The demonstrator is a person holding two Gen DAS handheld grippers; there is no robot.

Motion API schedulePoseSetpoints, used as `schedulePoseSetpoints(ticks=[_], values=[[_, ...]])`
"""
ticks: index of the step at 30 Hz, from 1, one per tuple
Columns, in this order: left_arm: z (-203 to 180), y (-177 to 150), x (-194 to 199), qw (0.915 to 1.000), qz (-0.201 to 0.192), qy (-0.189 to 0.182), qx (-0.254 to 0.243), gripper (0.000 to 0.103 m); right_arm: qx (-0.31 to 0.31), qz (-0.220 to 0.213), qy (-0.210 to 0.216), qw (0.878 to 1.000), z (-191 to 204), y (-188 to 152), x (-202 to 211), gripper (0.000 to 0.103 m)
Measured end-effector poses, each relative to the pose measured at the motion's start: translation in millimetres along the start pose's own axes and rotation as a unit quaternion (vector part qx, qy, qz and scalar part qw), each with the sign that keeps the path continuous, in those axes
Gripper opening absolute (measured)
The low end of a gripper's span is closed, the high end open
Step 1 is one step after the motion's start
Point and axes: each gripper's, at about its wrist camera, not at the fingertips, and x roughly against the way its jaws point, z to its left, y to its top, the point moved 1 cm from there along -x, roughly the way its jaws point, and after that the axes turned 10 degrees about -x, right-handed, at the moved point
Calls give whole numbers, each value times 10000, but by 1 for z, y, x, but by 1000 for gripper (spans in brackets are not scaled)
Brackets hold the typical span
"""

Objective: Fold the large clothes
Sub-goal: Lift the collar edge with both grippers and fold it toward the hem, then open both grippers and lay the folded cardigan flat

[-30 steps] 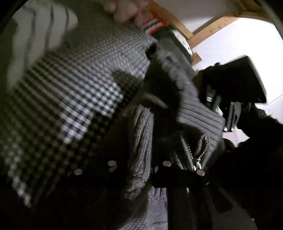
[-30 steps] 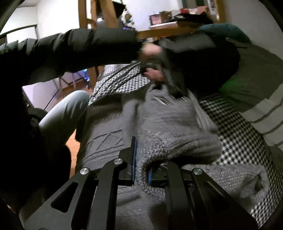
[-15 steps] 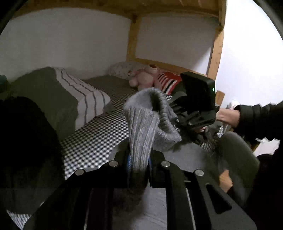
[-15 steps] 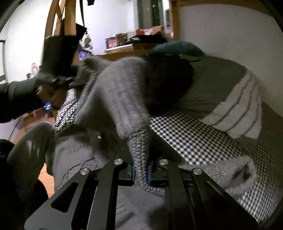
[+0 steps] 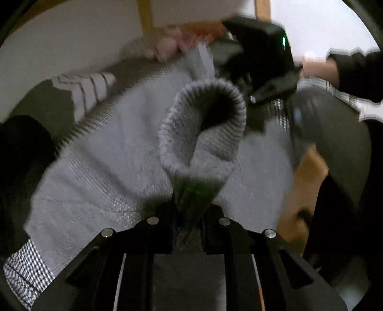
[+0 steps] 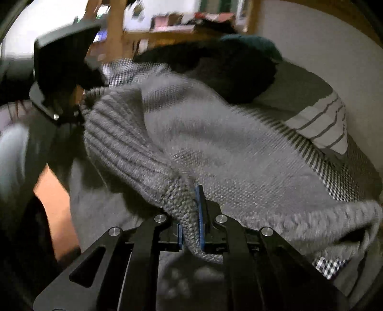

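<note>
A grey knit sweater (image 5: 115, 162) lies spread over a checked bedsheet (image 5: 21, 270). My left gripper (image 5: 189, 215) is shut on a ribbed cuff of the sweater (image 5: 203, 124), whose opening stands up in front of the camera. My right gripper (image 6: 191, 229) is shut on the ribbed hem of the same sweater (image 6: 134, 148), with the knit draping away over the bed. Each gripper also appears in the other's view: the right one (image 5: 265, 62) at the upper right, the left one (image 6: 62, 71) at the upper left. Both views are blurred by motion.
A striped pillow (image 6: 320, 119) and a dark garment (image 6: 229, 71) lie at the back of the bed. A pink soft toy (image 5: 165, 47) sits by the wooden bed frame (image 5: 146, 16). The person's dark sleeve (image 5: 359, 71) and trouser leg (image 5: 332, 134) are at the right.
Both grippers have swung down toward the bed, carrying the sweater with them. The sweater now lies spread wide over the checked sheet instead of hanging bunched between the grippers.
</note>
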Motion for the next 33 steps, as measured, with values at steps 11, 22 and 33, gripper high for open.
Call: schedulePoseSetpoints(ticks=[11,22,33], values=[[-37,-18,15,9985,-110,-318,434,90,-41,596,-42,9982,34,-34,21,99],[151,-35,61,9043,-1007,1497,3869,97,-3924,-492,-142,9184,-135,-2,103,99],[205,-124,-31,8435,-772,1249,5167,98,-4038,637,-1551,8994,-162,-46,-2,87]])
